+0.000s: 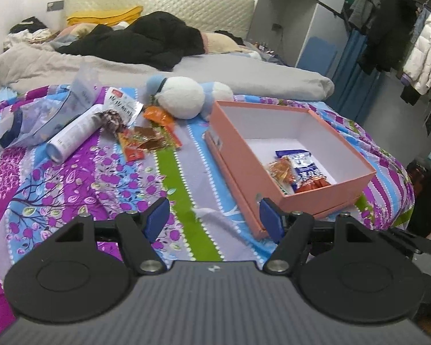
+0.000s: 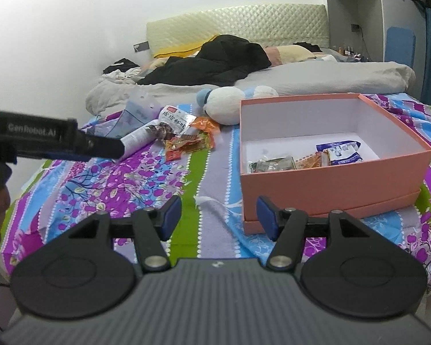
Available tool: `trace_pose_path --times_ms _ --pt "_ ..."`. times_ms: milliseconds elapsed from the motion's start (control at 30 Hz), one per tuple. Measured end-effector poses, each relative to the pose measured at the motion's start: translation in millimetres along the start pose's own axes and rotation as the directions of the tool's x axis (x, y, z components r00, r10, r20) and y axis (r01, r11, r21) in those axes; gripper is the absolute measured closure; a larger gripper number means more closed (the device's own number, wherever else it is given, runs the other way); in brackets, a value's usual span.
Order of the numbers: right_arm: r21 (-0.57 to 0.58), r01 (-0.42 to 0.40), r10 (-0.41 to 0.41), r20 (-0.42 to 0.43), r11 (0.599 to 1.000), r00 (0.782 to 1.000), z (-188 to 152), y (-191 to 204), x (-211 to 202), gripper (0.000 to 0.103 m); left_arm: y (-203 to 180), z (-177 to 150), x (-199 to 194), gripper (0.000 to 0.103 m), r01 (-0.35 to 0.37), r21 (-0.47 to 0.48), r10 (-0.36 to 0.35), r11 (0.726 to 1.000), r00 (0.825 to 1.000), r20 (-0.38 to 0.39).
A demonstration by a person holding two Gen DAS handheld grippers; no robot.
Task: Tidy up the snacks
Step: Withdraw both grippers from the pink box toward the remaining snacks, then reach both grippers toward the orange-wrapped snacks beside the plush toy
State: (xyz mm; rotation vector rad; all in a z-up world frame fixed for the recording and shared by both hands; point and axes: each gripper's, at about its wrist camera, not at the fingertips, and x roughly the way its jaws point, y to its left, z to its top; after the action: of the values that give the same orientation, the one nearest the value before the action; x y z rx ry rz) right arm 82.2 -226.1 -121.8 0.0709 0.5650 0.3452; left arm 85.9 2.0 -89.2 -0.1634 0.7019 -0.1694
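Note:
A salmon-pink open box (image 1: 327, 198) (image 2: 324, 187) stands on the patterned bedspread and holds a blue-and-white packet (image 1: 304, 166) (image 2: 340, 151) and orange packets (image 1: 281, 169). A loose pile of snack packets (image 1: 146, 141) (image 2: 189, 141) lies to its left, with a white printed bag (image 1: 120, 106) (image 2: 173, 119) and a white tube (image 1: 74, 133). My left gripper (image 1: 214, 218) is open and empty, low over the bedspread before the box's near corner. My right gripper (image 2: 218, 215) is open and empty, just left of the box's front.
A white and blue plush toy (image 1: 184, 96) (image 2: 227, 103) lies behind the snacks. A clear plastic bag (image 1: 43, 115) lies at far left. Grey duvet (image 1: 244, 74) and black clothing cover the bed's far half. The left gripper's body (image 2: 51, 141) crosses the right wrist view's left side.

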Motion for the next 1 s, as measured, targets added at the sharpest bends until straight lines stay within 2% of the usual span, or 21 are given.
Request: trace_pose_path --times_ms 100,167,333,400,533,767,833,1000 --pt "0.004 -0.012 0.012 0.001 1.000 1.000 0.8 2.8 6.7 0.034 7.4 3.2 4.3 0.026 -0.011 -0.008 0.011 1.000 1.000 0.000" --pt "0.003 -0.020 0.020 0.010 1.000 1.000 2.0 6.5 11.7 0.033 14.0 5.6 8.7 0.020 -0.021 -0.010 0.021 1.000 1.000 0.007" --pt "-0.030 -0.023 0.024 0.016 0.999 1.000 7.0 17.5 29.2 0.031 31.5 12.1 26.6 0.018 -0.043 -0.025 0.043 0.999 0.999 -0.001" --pt "-0.038 -0.017 0.018 0.020 0.999 1.000 9.3 20.9 37.7 0.019 40.7 14.1 35.6 0.017 -0.055 -0.036 0.055 0.998 0.999 -0.002" --pt "-0.063 -0.022 0.022 -0.001 0.998 1.000 15.6 28.0 59.7 0.012 64.0 18.9 57.2 0.011 -0.075 -0.057 0.076 0.996 0.997 0.001" --pt "-0.116 -0.068 0.071 0.026 0.991 0.997 26.3 45.1 103.6 0.012 116.0 32.7 111.5 0.011 -0.144 -0.085 0.146 0.986 0.989 0.021" --pt "-0.140 -0.063 0.067 0.025 0.988 0.997 29.8 51.1 122.7 0.012 133.0 38.2 132.5 0.011 -0.158 -0.103 0.159 0.982 0.987 0.002" --pt "-0.212 -0.074 0.076 0.004 0.974 0.997 34.8 63.6 174.1 0.012 170.8 52.1 177.7 0.011 -0.125 -0.164 0.124 0.978 0.992 -0.018"
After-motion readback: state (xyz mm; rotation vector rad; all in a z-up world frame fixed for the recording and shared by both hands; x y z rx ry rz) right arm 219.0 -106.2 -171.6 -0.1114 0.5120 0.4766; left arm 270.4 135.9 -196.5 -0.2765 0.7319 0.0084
